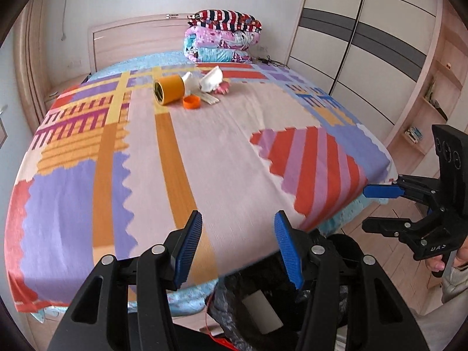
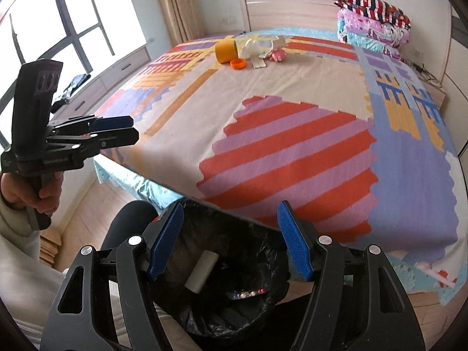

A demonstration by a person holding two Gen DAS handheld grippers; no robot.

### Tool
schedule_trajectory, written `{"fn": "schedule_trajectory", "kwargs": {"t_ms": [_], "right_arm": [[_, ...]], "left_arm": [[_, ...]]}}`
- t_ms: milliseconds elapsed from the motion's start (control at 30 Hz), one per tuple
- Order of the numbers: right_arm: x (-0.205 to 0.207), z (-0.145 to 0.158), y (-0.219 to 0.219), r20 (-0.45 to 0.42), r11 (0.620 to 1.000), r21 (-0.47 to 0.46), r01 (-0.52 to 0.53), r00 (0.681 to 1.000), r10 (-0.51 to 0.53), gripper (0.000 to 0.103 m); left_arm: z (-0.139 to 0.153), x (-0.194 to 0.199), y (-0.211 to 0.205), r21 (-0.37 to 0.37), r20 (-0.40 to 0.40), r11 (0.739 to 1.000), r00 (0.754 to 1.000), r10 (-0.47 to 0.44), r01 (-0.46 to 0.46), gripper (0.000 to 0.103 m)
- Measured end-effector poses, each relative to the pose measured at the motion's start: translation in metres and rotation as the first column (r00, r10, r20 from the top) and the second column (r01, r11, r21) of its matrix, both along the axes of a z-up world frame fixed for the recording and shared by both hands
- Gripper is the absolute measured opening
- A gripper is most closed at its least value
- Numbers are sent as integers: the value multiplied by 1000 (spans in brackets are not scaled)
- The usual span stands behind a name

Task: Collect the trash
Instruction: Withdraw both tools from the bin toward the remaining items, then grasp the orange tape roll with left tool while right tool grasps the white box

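Note:
A bin lined with a black bag (image 2: 234, 280) stands at the foot of the bed; a white roll (image 2: 201, 272) and small bits lie inside. It also shows in the left wrist view (image 1: 263, 307). My right gripper (image 2: 231, 242) is open and empty above the bin. My left gripper (image 1: 238, 248) is open and empty over the bed's near edge. Far up the bed lie an orange tape roll (image 1: 169, 89), an orange cap (image 1: 191, 101), crumpled white paper (image 1: 209, 80), flat sticks (image 1: 209, 98) and a pink toy (image 1: 223, 87).
The bed (image 1: 222, 158) has a colourful patterned sheet. Folded quilts (image 1: 222, 38) are stacked by the headboard. A wardrobe (image 1: 365, 46) and shelves stand on the right, a window (image 2: 58, 29) on the left. Wooden floor surrounds the bed.

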State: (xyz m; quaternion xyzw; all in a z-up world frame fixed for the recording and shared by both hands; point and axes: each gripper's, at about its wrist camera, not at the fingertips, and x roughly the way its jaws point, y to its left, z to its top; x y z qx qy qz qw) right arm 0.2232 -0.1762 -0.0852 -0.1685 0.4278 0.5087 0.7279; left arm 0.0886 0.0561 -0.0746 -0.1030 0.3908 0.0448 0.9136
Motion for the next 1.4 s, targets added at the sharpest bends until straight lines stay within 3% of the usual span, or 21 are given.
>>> {"fn": "schedule_trajectory", "kwargs": {"t_ms": [533, 600, 867, 1300, 1400], "right_arm": [[29, 27, 42, 68, 999, 35, -37, 997, 35, 66], [35, 33, 48, 84, 998, 42, -40, 996, 37, 66], [61, 48, 77, 118, 997, 66, -43, 992, 35, 66], [117, 54, 135, 79, 996, 87, -16, 997, 9, 66], [129, 53, 149, 84, 997, 79, -5, 997, -2, 66]], "left_arm": [[24, 42, 48, 30, 56, 998, 997, 52, -54, 50], [26, 46, 55, 32, 65, 998, 996, 61, -63, 64], [30, 62, 82, 47, 78, 997, 995, 60, -64, 65], [32, 109, 135, -13, 95, 999, 995, 43, -42, 65], [28, 124, 152, -70, 85, 996, 995, 59, -53, 65]]}}
